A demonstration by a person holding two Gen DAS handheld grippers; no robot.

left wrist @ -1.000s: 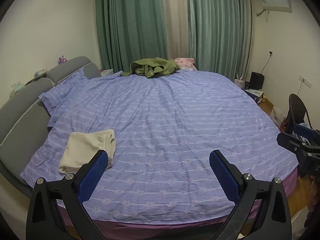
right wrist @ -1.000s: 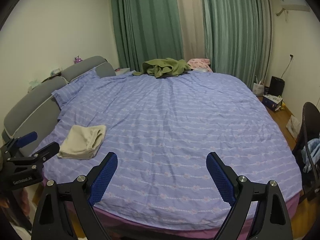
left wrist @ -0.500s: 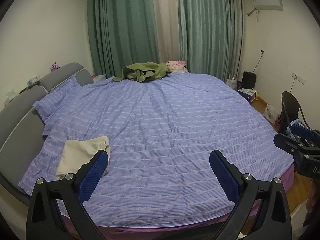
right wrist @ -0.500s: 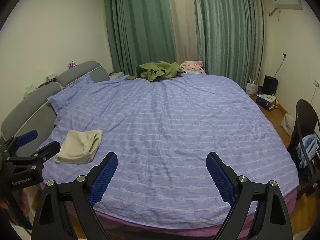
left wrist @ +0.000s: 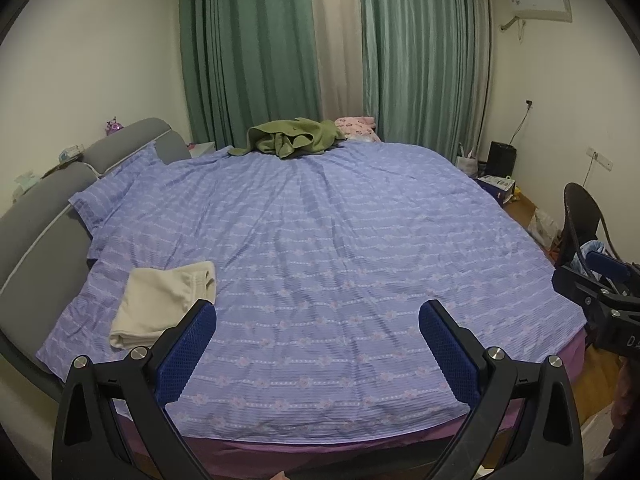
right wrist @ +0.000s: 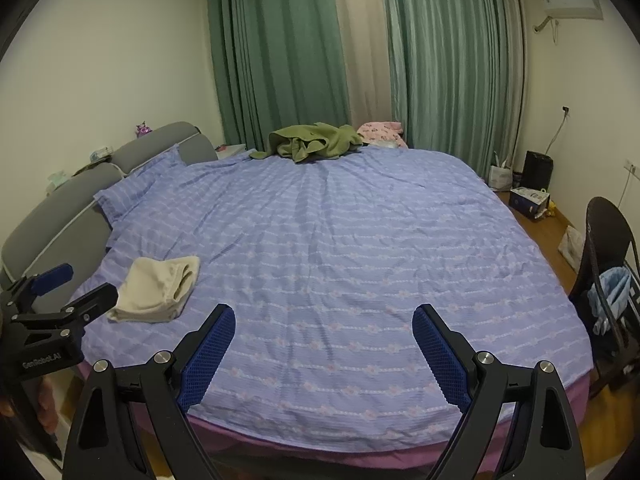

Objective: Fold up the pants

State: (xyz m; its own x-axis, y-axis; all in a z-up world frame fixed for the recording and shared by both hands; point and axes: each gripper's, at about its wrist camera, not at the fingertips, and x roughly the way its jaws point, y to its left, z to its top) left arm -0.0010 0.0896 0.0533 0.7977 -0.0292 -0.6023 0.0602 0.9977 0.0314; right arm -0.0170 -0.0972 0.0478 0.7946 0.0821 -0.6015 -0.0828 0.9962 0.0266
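Note:
Folded cream pants [left wrist: 164, 304] lie on the near left of the bed's purple striped cover [left wrist: 340, 248]; they also show in the right wrist view [right wrist: 158, 290]. My left gripper [left wrist: 318, 346] is open and empty, held off the bed's near edge, to the right of the pants. My right gripper [right wrist: 324, 350] is open and empty, also off the near edge. Each gripper shows at the edge of the other's view, the right one [left wrist: 596, 288] and the left one [right wrist: 60, 300].
A crumpled green garment [left wrist: 294, 140] and a pink cloth [left wrist: 356, 125] lie at the bed's far edge by green curtains [left wrist: 248, 52]. A grey headboard [left wrist: 44, 208] runs along the left. A dark chair [right wrist: 608, 248] with blue cloth, boxes and bags stand on the right floor.
Both grippers have drawn back and risen from the bed, so the bed looks smaller and farther. Both stay open. The folded pants have not moved.

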